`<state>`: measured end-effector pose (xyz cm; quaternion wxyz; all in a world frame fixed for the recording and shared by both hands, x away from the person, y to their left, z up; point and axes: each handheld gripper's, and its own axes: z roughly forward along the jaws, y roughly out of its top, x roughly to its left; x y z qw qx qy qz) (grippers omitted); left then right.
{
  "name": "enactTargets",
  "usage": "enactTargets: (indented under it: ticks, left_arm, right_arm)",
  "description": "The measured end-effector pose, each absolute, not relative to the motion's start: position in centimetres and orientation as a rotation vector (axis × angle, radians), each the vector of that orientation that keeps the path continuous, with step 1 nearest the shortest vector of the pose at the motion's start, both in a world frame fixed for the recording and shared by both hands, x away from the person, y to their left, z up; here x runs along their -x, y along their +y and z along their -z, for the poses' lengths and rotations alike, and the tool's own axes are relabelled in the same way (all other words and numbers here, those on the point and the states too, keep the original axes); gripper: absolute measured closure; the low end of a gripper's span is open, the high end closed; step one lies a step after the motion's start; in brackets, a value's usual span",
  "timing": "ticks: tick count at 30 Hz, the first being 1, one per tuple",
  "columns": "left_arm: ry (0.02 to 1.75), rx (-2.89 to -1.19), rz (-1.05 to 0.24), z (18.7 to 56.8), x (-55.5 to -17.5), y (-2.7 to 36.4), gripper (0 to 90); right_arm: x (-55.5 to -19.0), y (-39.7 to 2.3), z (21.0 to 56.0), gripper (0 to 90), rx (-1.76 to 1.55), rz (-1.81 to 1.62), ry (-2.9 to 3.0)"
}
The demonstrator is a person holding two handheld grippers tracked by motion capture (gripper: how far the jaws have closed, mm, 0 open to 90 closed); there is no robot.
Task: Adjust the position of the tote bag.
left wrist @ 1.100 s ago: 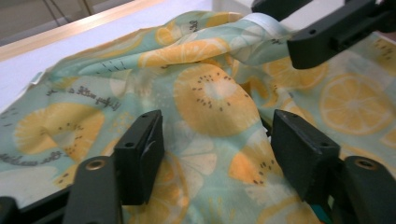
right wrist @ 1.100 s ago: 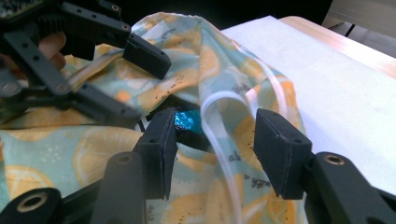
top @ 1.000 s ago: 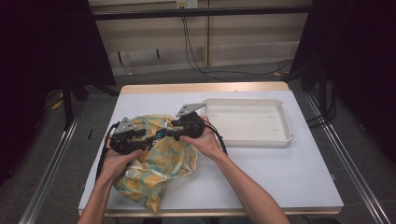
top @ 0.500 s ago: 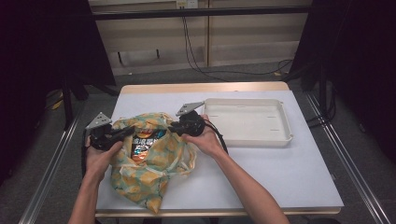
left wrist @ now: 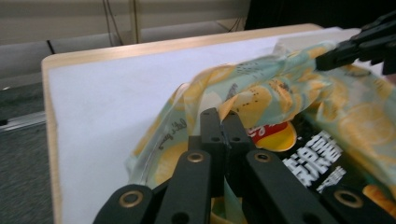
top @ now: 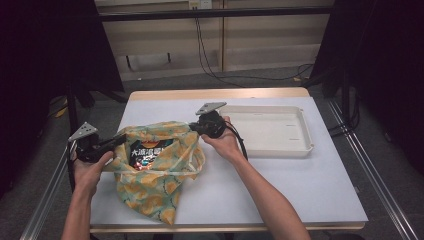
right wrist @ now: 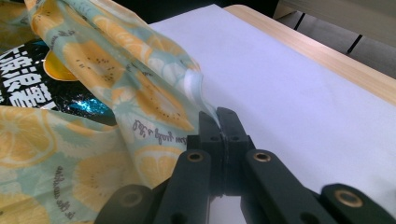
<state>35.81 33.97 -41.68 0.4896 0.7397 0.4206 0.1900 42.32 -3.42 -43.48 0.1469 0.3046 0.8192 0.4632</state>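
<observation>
A cloth bag point(top: 150, 195) printed with orange slices lies on the white table, its mouth stretched wide. Inside it rests a black snack packet point(top: 147, 151) with white lettering, seen also as the snack packet point(left wrist: 308, 158) and the snack packet point(right wrist: 32, 70). My left gripper point(top: 121, 139) is shut on the bag's left rim; in its own view the left gripper point(left wrist: 222, 122) pinches the bag fabric point(left wrist: 243, 93). My right gripper point(top: 194, 127) is shut on the right rim, and the right gripper point(right wrist: 218, 119) clamps the bag edge point(right wrist: 154, 93).
A shallow white tray point(top: 300, 146) stands empty at the right, just beyond my right hand. The table's wooden edge point(top: 210, 94) runs along the back. Bare white tabletop point(top: 310, 185) lies in front of the tray.
My left gripper has pulled the bag's rim leftward, away from the right gripper, so the mouth has opened and the black packet shows. The right gripper has held its place.
</observation>
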Motion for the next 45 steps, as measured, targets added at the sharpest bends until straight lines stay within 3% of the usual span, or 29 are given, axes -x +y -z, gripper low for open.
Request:
enactTargets:
  ticks: [3, 5, 7, 9, 15, 19, 27, 34, 45]
  left_arm:
    - [1.045, -1.782, -0.455, 42.2, -35.9, 34.4, 90.0]
    - [1.045, -1.772, -0.435, 42.4, -36.0, 34.5, 88.4]
    - [1.039, -1.773, -0.428, 42.3, -36.0, 34.2, 85.8]
    - [1.030, -1.760, -0.420, 42.1, -36.0, 34.0, 78.9]
    - [0.994, -1.745, -0.410, 41.1, -35.5, 33.5, 70.2]
    - [0.968, -1.727, -0.424, 40.1, -34.9, 33.3, 65.1]
    - [0.830, -1.818, -0.346, 39.7, -34.9, 29.5, 72.9]
    - [0.902, -1.936, -0.339, 41.3, -36.3, 28.4, 71.0]
    - [1.016, -1.914, -0.436, 43.0, -36.9, 30.3, 60.9]
  right_arm:
    - [-42.3, -3.1, 43.8, 87.9, -0.867, -1.338, 2.368]
    - [-42.1, -2.7, 44.0, 76.1, -0.854, -1.341, 2.391]
    - [-41.9, -2.5, 44.0, 70.5, -0.839, -1.366, 2.398]
    - [-41.7, -2.3, 43.7, 59.8, -0.823, -1.399, 2.403]
    - [-40.8, -2.6, 41.9, 52.4, -0.778, -1.460, 2.369]
    - [-40.4, -3.0, 40.9, 56.2, -0.752, -1.482, 2.356]
    - [-40.3, -1.9, 41.3, 73.1, -0.701, -1.507, 2.464]
    - [-41.2, 0.0, 43.0, 81.7, -0.695, -1.449, 2.565]
    - [-42.6, -0.8, 44.1, 54.9, -0.797, -1.351, 2.478]
